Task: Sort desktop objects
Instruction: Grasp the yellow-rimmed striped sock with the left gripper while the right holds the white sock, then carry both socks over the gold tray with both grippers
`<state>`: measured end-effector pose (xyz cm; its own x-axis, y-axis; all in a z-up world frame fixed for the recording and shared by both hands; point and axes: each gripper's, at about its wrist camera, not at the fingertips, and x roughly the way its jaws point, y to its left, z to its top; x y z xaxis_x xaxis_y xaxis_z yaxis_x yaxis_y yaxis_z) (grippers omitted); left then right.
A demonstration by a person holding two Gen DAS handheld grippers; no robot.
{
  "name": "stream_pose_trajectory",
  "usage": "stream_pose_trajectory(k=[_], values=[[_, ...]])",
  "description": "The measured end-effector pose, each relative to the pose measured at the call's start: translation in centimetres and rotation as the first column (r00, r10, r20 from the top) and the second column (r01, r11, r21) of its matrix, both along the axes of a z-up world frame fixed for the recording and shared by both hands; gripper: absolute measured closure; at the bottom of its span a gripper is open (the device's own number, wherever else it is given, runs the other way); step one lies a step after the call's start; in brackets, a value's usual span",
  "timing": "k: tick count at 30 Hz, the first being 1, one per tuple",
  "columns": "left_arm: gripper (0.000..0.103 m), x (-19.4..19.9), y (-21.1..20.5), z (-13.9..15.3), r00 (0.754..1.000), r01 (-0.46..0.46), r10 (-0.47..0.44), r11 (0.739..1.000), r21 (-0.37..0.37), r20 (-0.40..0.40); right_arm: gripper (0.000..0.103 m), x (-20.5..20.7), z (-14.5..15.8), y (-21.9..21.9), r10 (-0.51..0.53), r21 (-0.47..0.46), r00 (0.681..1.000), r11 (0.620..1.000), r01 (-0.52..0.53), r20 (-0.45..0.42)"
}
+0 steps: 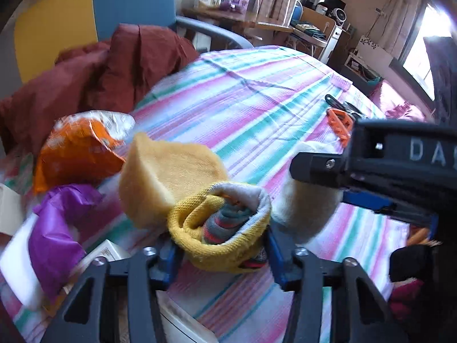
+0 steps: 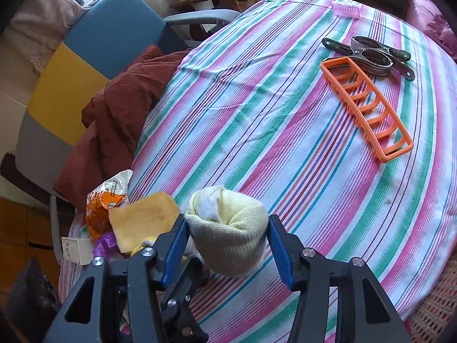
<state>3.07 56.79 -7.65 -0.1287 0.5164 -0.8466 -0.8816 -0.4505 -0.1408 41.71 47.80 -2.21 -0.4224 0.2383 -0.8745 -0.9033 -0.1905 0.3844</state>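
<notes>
My left gripper (image 1: 221, 253) is shut on a rolled yellow sock bundle (image 1: 220, 228) with grey, red and white socks inside, held above the striped tablecloth (image 1: 257, 100). My right gripper (image 2: 228, 245) is shut on a rolled cream sock bundle (image 2: 231, 228), also lifted. In the left wrist view the right gripper's black body (image 1: 385, 163) crosses on the right, with the cream bundle (image 1: 302, 208) below it. A yellow sponge (image 1: 168, 168) sits just behind the yellow bundle; it also shows in the right wrist view (image 2: 145, 217).
An orange plastic rack (image 2: 368, 105), a metal clamp (image 2: 371, 54) and a pink comb (image 2: 345, 8) lie at the far right of the table. An orange snack bag (image 1: 80, 145), purple wrapper (image 1: 57, 228) and small white box (image 2: 75, 250) crowd the left edge. A maroon cloth (image 2: 120, 108) drapes a chair.
</notes>
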Motion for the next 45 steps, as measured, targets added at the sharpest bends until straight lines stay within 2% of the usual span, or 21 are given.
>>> stream_pose_trajectory(k=[1,3,8,13,15,17,20,23,28,32,34,39,42,43,45], values=[[0.064,0.2,-0.2,0.1,1.000,0.017,-0.017,1.000,0.013,0.006,0.047,0.1,0.0,0.1,-0.001,0.003,1.000,1.000,0.001,0.001],[0.067,0.5,-1.0,0.5,0.999,0.029,-0.030,0.999,0.038,0.028,0.047,0.2,0.1,0.2,-0.003,0.007,1.000,1.000,0.003,0.002],[0.067,1.0,-5.0,2.2,0.997,0.038,-0.047,0.992,0.118,0.069,0.047,0.2,0.7,0.0,0.018,0.025,1.000,1.000,-0.017,-0.025],[0.067,1.4,-9.3,4.3,0.997,0.010,-0.026,0.980,0.200,0.078,0.047,-0.6,2.2,-0.7,0.072,0.102,0.996,0.993,-0.067,-0.043],[0.067,1.4,-10.8,4.8,0.997,-0.006,-0.012,0.979,0.204,0.082,0.047,-1.0,2.9,-1.0,0.103,0.139,0.991,0.986,-0.092,-0.080],[0.067,1.4,-12.6,5.6,0.998,-0.039,0.027,0.977,0.212,0.057,0.047,-1.4,3.7,-1.4,0.143,0.167,0.981,0.979,-0.120,-0.129],[0.067,0.9,-15.2,6.5,0.996,-0.081,0.073,0.970,0.230,0.043,0.047,-3.0,4.4,-2.3,0.254,0.180,0.946,0.959,-0.219,-0.200],[0.067,-0.2,-18.1,6.8,0.989,-0.148,0.142,0.962,0.231,0.042,0.047,-4.3,5.3,-3.7,0.347,0.228,0.911,0.927,-0.297,-0.224],[0.067,-1.6,-23.3,7.3,0.967,-0.253,0.254,0.937,0.240,0.030,0.047,-6.0,6.2,-5.8,0.485,0.279,0.828,0.867,-0.413,-0.280],[0.067,-1.9,-27.2,7.5,0.946,-0.315,0.323,0.919,0.237,0.005,0.047,-7.7,6.6,-8.2,0.601,0.325,0.763,0.789,-0.521,-0.237],[0.067,-2.3,-29.2,7.4,0.933,-0.350,0.360,0.908,0.230,-0.002,0.047,-8.3,6.5,-9.3,0.639,0.344,0.743,0.756,-0.557,-0.200],[0.067,-3.4,-33.5,6.8,0.896,-0.432,0.444,0.873,0.225,-0.003,0.047,-9.5,5.6,-10.7,0.675,0.350,0.731,0.712,-0.608,-0.103],[0.067,-4.4,-36.4,6.5,0.865,-0.489,0.501,0.844,0.220,0.000,0.047,-9.8,5.4,-11.1,0.670,0.351,0.740,0.708,-0.612,-0.062],[0.067,-4.8,-37.1,6.4,0.857,-0.503,0.515,0.837,0.218,-0.002,0.047,-10.0,5.4,-11.3,0.698,0.358,0.714,0.680,-0.639,-0.052],[0.067,-5.6,-39.3,6.4,0.831,-0.543,0.557,0.810,0.219,0.002,0.047,-10.5,5.5,-12.0,0.706,0.359,0.708,0.670,-0.650,-0.036]])
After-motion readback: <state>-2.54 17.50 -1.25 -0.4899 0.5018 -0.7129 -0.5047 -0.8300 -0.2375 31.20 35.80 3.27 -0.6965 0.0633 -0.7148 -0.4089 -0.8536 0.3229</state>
